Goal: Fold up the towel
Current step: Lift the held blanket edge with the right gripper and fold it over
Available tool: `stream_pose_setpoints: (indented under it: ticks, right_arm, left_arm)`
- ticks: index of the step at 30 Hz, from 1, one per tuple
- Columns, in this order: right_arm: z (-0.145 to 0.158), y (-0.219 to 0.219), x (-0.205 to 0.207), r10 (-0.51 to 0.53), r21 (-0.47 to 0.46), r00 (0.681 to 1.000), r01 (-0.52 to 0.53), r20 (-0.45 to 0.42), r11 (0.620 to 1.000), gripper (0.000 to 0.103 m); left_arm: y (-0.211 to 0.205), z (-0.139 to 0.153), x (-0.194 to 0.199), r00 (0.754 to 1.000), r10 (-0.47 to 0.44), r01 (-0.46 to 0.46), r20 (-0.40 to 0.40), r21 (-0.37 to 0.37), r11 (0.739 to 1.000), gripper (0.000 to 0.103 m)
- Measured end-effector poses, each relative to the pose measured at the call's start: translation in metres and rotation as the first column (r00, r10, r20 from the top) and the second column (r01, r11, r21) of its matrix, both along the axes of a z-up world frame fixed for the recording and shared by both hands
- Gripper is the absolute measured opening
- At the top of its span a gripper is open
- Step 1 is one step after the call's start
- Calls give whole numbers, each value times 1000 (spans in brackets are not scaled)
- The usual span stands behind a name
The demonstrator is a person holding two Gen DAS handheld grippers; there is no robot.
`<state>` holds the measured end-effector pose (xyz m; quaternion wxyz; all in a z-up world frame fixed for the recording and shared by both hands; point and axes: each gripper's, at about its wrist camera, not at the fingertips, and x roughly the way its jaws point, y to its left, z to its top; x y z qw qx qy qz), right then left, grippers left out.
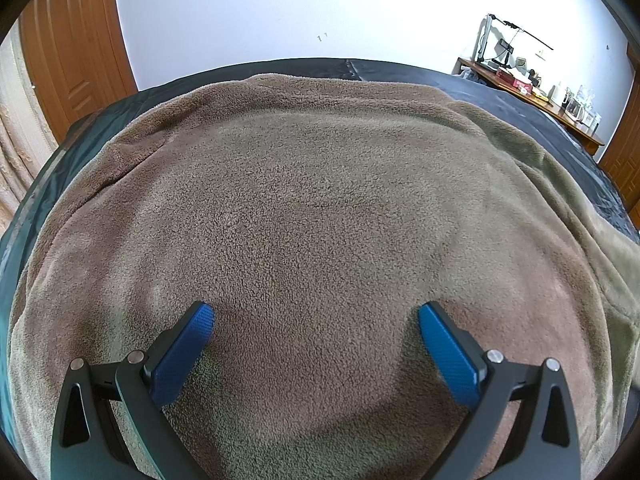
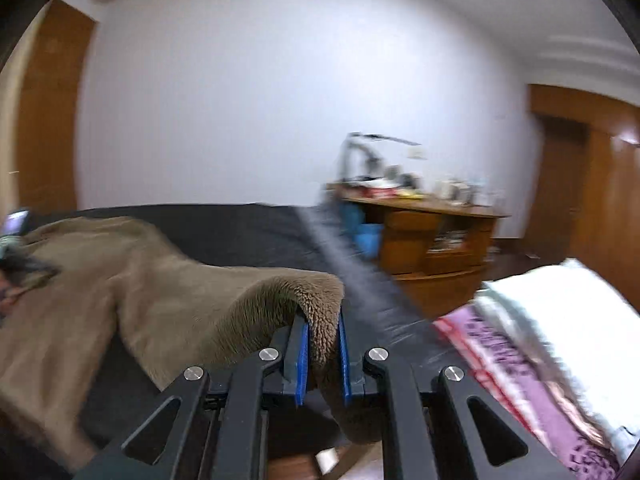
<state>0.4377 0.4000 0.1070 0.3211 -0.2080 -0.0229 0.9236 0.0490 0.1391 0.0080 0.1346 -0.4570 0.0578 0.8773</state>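
One brown towel [image 1: 320, 200] lies spread over the dark bed [image 1: 540, 120], and in the right wrist view a corner of it is lifted off the cover, draping back down to the rest (that picture is blurred). Clamped on that corner is the right gripper [image 2: 323, 354], its blue pads [image 2: 302, 364] pressed into the pile on both sides, while the left gripper [image 1: 316, 320] stands wide apart over the middle of the towel with nothing between its pads. Beyond the bed stand a wooden tabletop [image 2: 424, 204] crowded with small things, a white wall [image 1: 300, 12] and brown doors [image 1: 72, 48], and folded bedding [image 2: 560, 320] lies near the right gripper.
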Motion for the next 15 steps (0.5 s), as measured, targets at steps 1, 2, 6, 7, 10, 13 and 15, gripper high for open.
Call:
stream_pose_setpoints:
  ticks: [1, 2, 6, 7, 10, 13, 15]
  right_arm:
    - [0, 5, -7, -51, 36, 999, 50, 7, 998, 13]
    - [0, 9, -12, -83, 54, 997, 82, 6, 995, 13]
    - [7, 27, -36, -179, 78, 984, 179, -7, 981, 13]
    - [9, 32, -40, -200, 80, 980, 201, -12, 976, 13]
    - [16, 57, -52, -228, 21, 973, 228, -28, 973, 13]
    - [15, 71, -51, -173, -129, 983, 163, -68, 978, 14]
    - [8, 76, -50, -132, -206, 988, 113, -78, 972, 15]
  left_arm:
    - [0, 0, 0, 1000, 0, 0, 0, 0, 1000, 102]
    - [0, 0, 0, 1000, 0, 0, 0, 0, 1000, 102]
    - [1, -1, -1, 1000, 0, 0, 0, 1, 1000, 102]
    - [2, -1, -1, 1000, 1, -1, 0, 2, 1000, 102]
    - [1, -1, 0, 1000, 0, 0, 1, 2, 1000, 102]
    - [3, -1, 0, 1000, 1, -1, 1, 3, 1000, 102]
    - [3, -1, 0, 1000, 0, 0, 1, 2, 1000, 102]
